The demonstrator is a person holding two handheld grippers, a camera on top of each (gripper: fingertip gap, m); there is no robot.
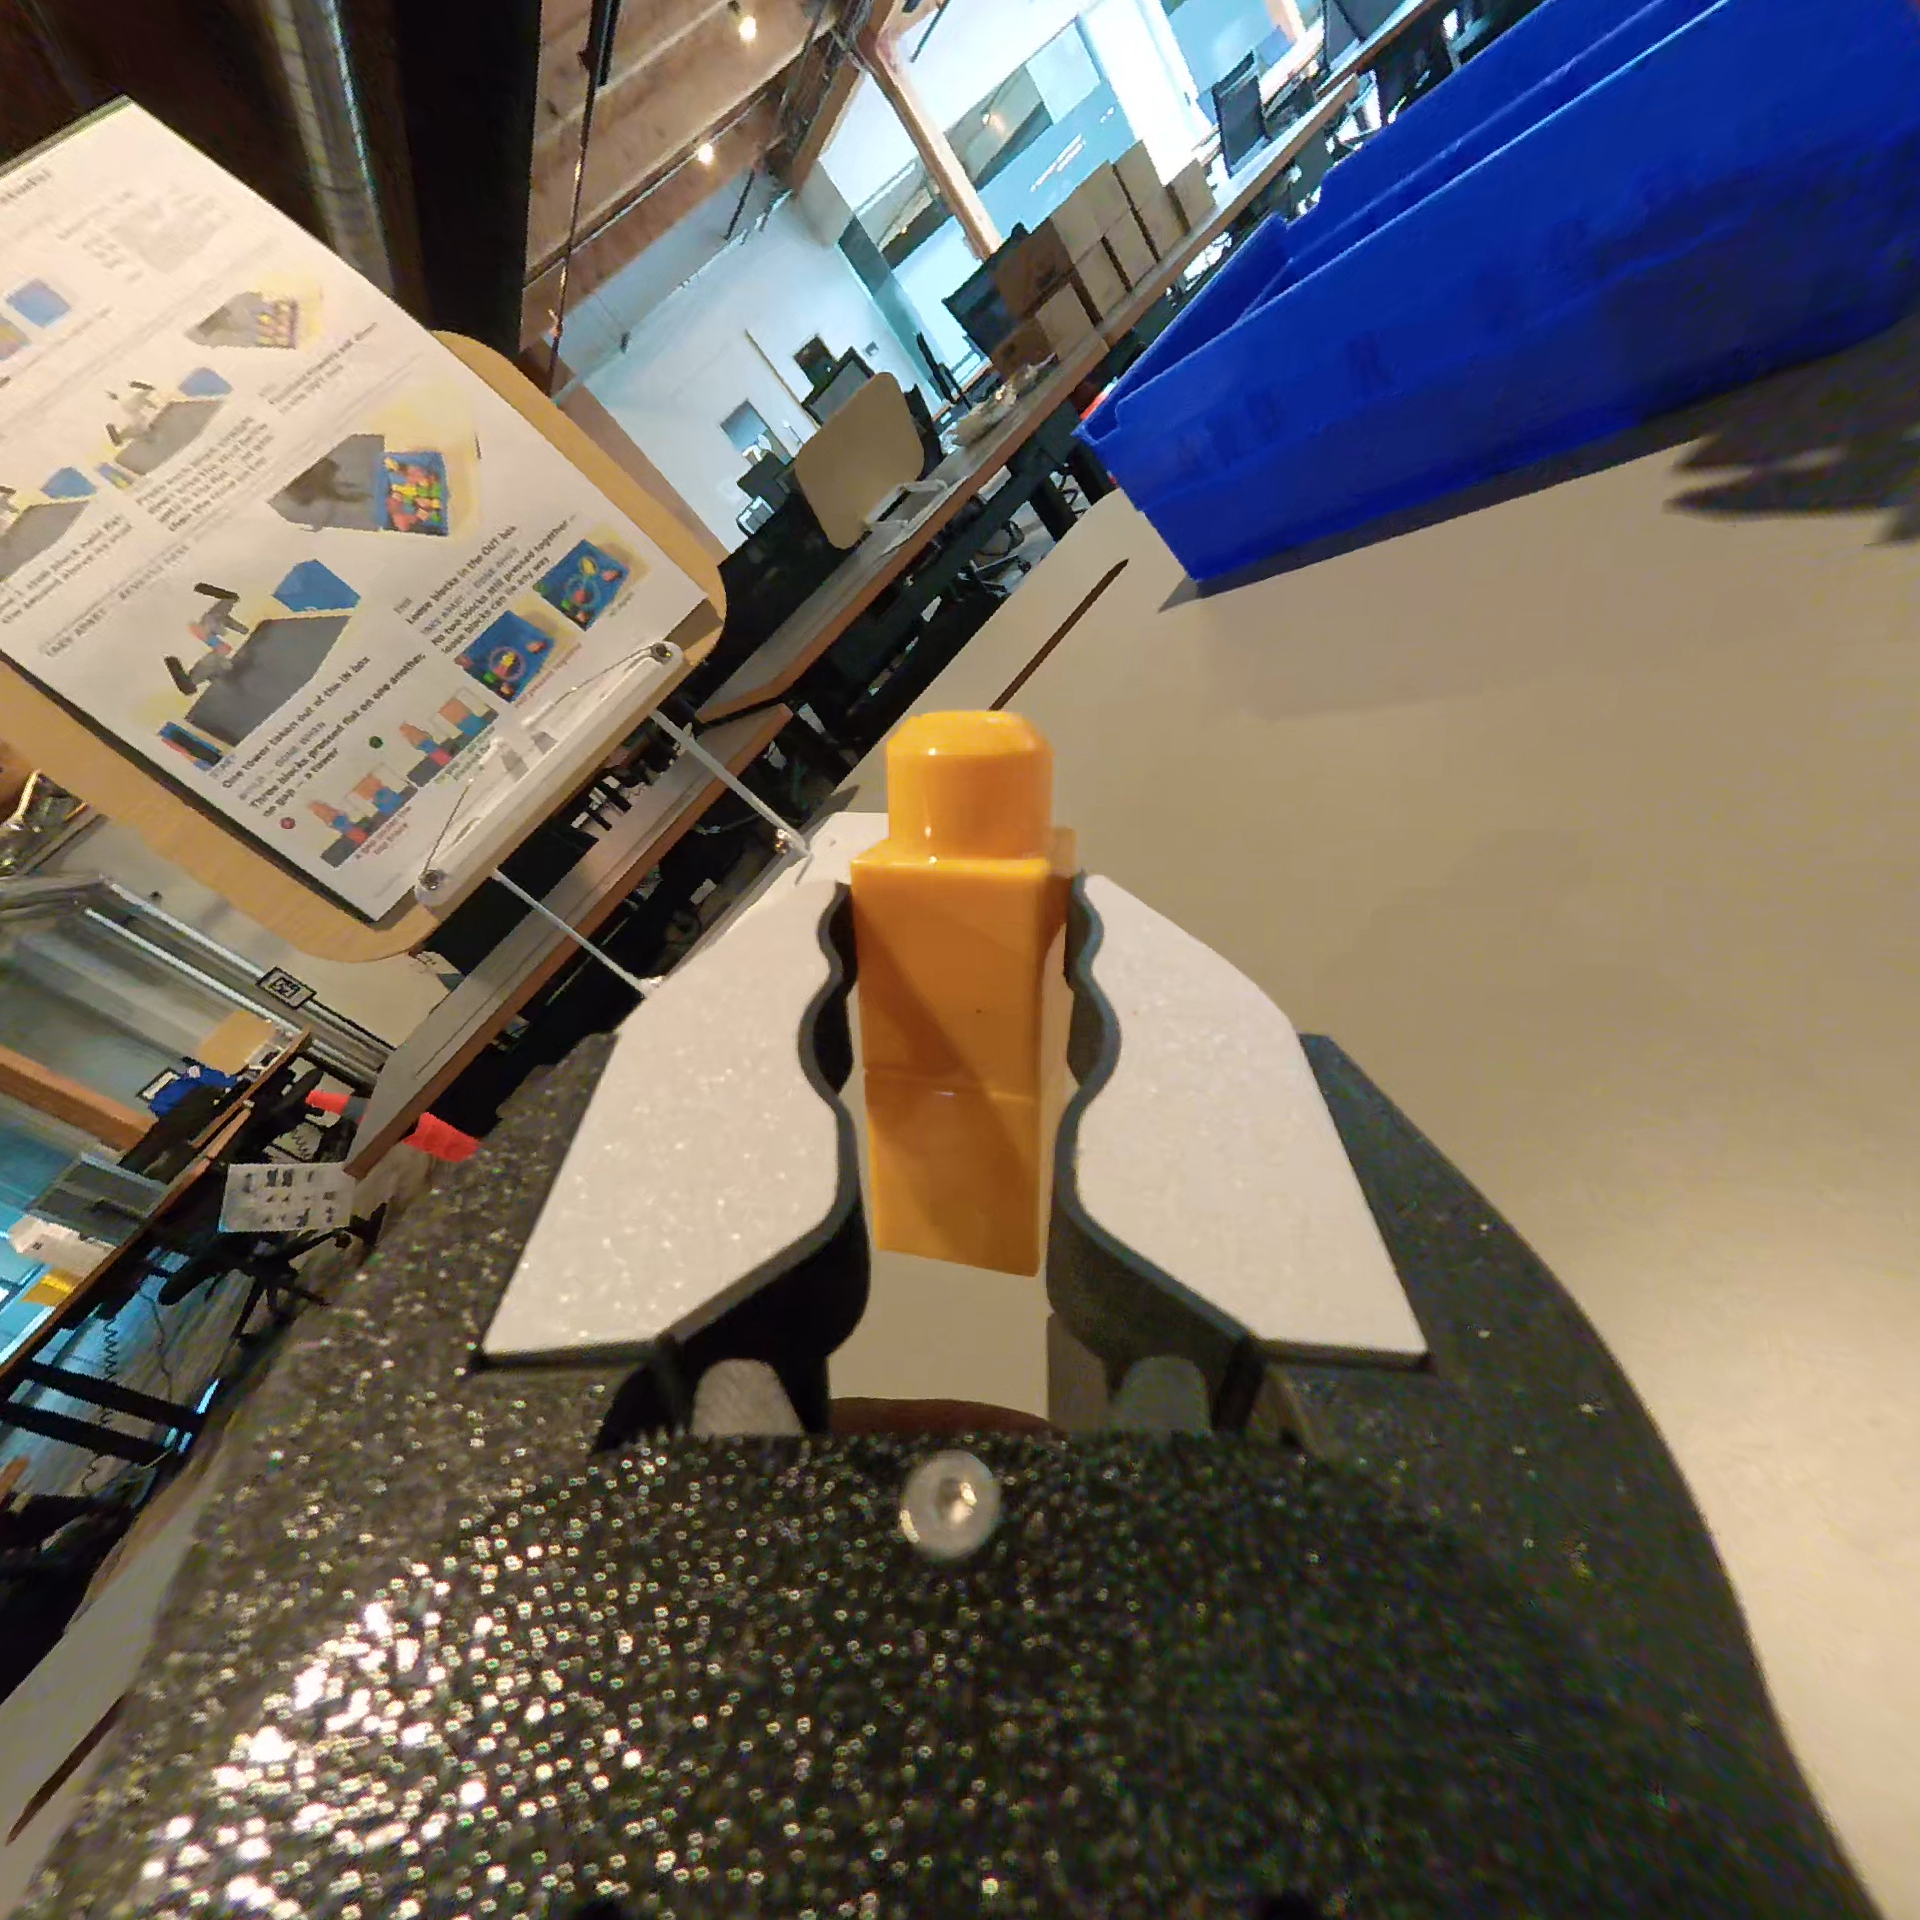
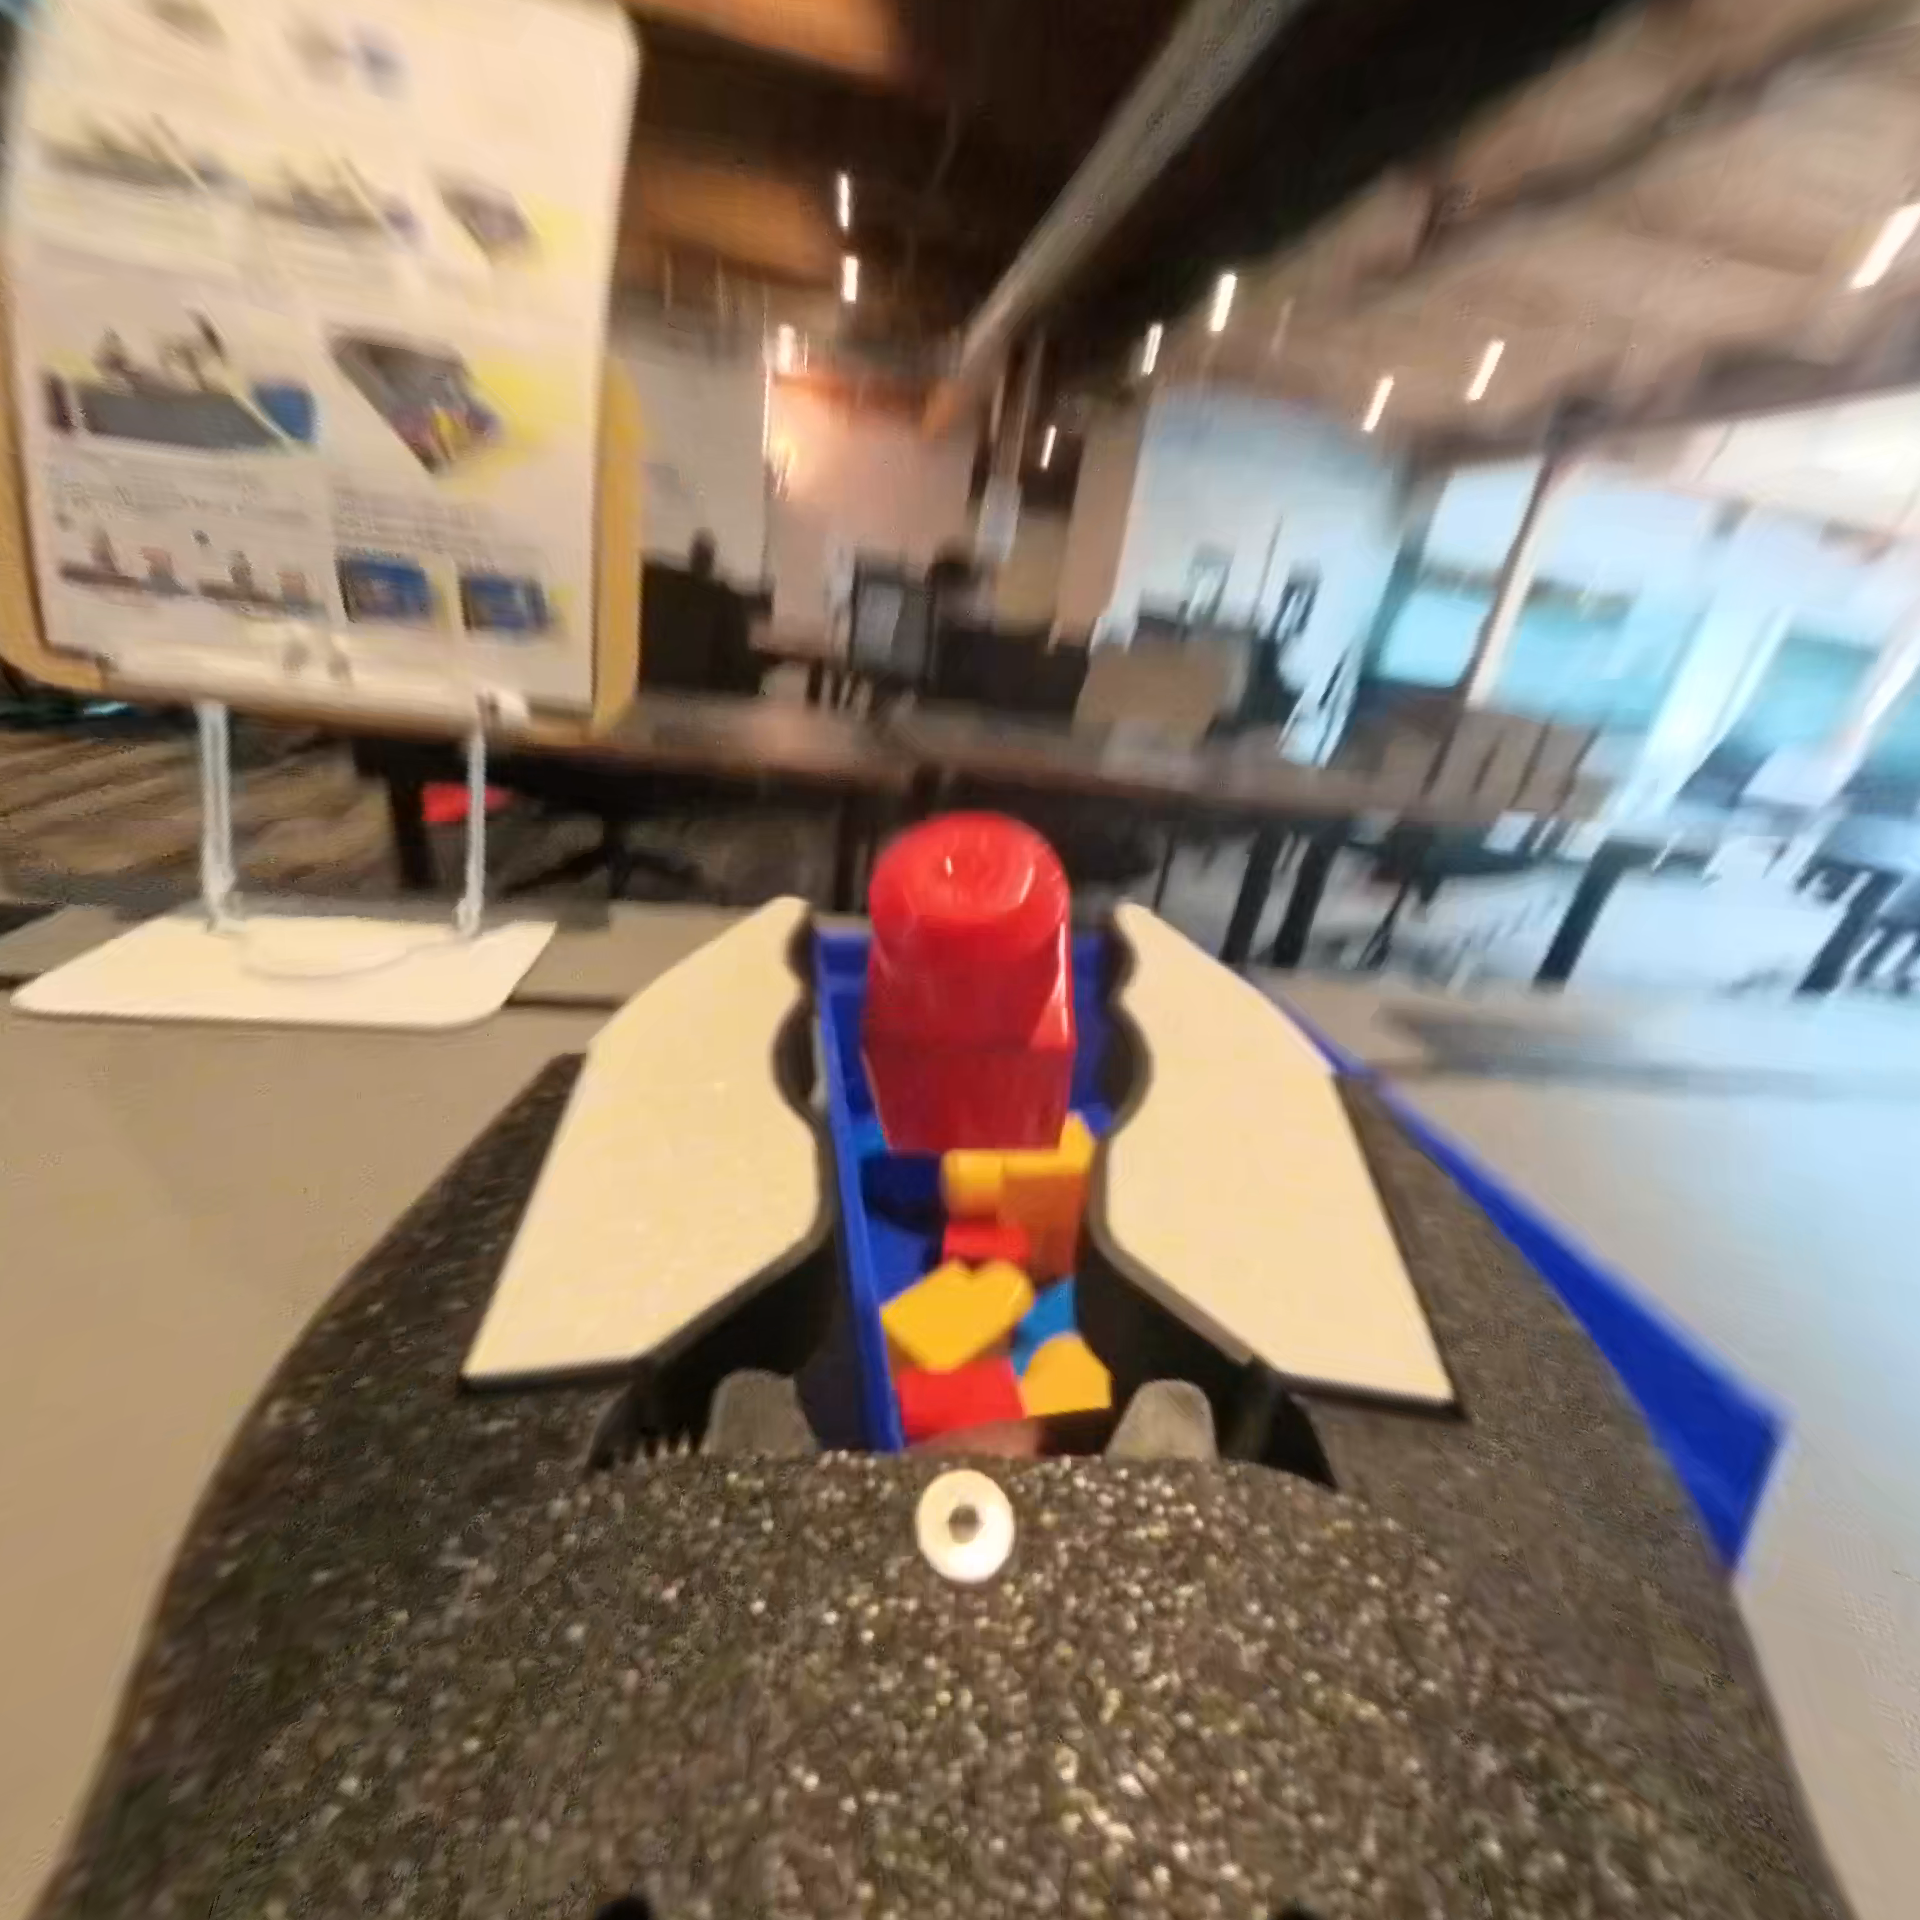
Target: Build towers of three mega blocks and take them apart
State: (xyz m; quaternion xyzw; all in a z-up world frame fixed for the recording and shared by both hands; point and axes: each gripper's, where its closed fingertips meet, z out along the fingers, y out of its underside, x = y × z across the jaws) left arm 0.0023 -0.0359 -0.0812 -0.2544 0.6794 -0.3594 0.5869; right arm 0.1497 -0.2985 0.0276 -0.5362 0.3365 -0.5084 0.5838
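- The left gripper [image 1: 961, 935] is pinched on an orange block [image 1: 956, 1029], both wavy inner edges of its fingers pressed against the block's flat sides.
- That orange block stands with its single round stud pointing away from the camera; a faint seam runs across it partway down, and I cannot tell whether it is one block or two joined.
- It is held over the pale grey table [image 1: 1507, 935], with bare tabletop showing beneath it.
- Taking the orange block as the mark, stacked blue bins [image 1: 1538, 343] sit well off to its upper right on the same table.
- To the upper left of the orange block stands an instruction board [image 1: 312, 499] on a white wire stand, a printed sheet of pictures clipped to it.
- The right gripper [image 2: 961, 997] is closed on a red block [image 2: 971, 1008], stud end pointing away; the view is smeared with motion blur.
- The red block's sides appear to touch both fingers, though the blur makes the contact hard to confirm.
- Directly below the red block is a blue bin [image 2: 1558, 1278] holding a jumble of loose blocks [image 2: 997, 1299] in yellow, orange, red and blue.
- From the red block, the instruction board [image 2: 312, 343] and its white base stand far off to the upper left on the table [image 2: 260, 1143].
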